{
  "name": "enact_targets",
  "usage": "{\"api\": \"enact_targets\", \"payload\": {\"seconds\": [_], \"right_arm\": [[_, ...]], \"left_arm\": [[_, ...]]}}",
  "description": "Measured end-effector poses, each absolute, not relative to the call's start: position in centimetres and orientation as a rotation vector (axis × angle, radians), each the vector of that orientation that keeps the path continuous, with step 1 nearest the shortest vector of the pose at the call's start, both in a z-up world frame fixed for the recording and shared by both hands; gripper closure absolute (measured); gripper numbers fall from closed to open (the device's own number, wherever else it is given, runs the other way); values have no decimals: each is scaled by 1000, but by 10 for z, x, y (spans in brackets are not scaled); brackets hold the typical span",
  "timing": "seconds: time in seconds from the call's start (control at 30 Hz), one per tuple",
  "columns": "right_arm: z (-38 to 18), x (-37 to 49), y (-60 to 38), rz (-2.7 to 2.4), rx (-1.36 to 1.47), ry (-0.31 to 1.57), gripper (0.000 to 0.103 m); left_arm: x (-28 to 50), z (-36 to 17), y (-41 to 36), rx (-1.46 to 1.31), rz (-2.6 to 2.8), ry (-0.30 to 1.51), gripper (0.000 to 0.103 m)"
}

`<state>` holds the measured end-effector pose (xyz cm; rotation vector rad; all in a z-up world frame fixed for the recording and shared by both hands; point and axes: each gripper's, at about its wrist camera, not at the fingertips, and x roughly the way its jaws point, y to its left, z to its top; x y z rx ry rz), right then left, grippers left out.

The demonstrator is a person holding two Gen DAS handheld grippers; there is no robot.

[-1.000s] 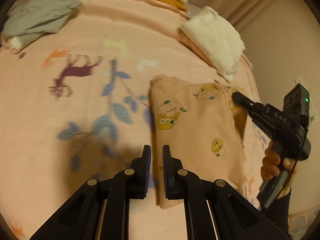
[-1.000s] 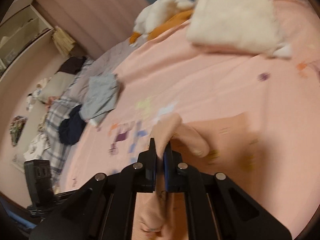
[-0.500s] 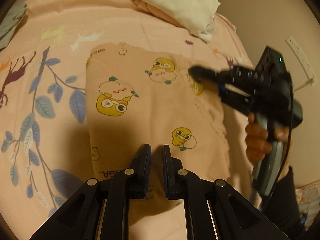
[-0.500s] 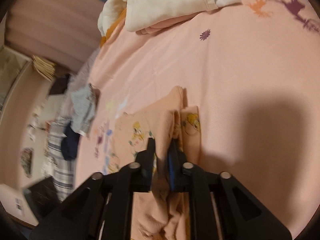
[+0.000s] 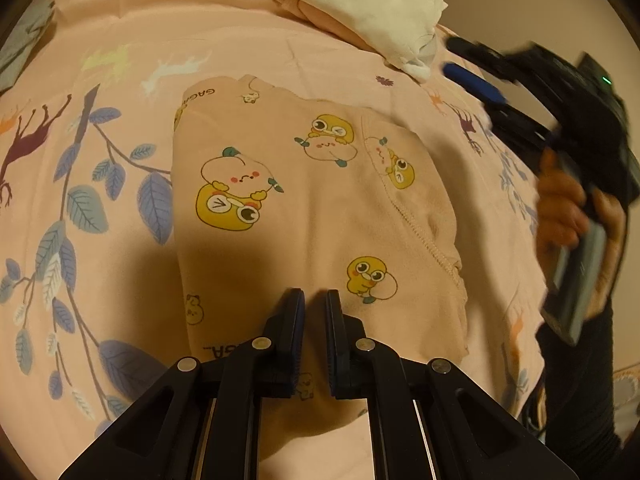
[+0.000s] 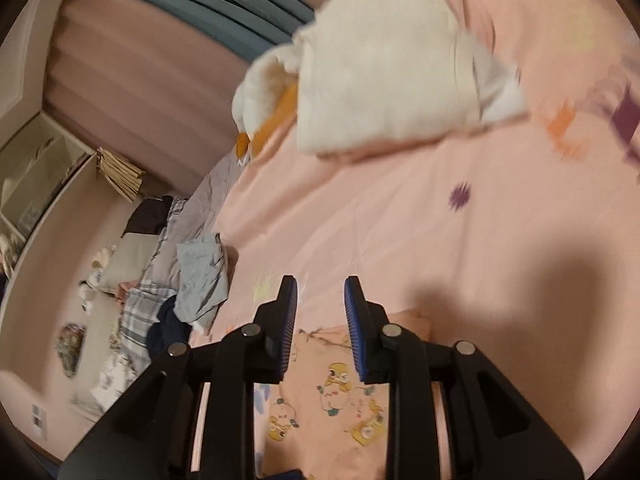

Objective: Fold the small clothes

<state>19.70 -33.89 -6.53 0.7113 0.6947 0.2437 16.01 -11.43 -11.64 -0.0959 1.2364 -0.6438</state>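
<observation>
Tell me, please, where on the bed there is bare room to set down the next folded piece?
Bare sheet lies between the peach duck-print garment and the white folded stack, and left of the garment over the blue leaf print. The right edge is crowded by the right tongs; the grey clothes fill the far side.

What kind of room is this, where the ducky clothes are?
Probably a bedroom. The ducky garment lies on a pink animal-print bedspread, a white plush toy sits near a curtain, and folded clothes are stacked nearby.
</observation>
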Motion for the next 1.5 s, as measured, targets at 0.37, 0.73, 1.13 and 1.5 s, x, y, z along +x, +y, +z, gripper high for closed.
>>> {"api": "enact_targets", "payload": {"seconds": [0.37,0.73,1.13,1.5], "right_arm": [[-73,99,-244,393,239,890,83],[-121,78,-233,253,-31,998,94],[-127,66,-243,230,43,1013,95],[-117,56,-255,237,113,991,87]], "left_arm": [[150,-115,-117,-64,-619,1199,98],[138,-114,-116,-12,-594,1149,98],[120,-116,-109,14,-578,1134,98],[106,-123,-103,29,-574,1141,98]]}}
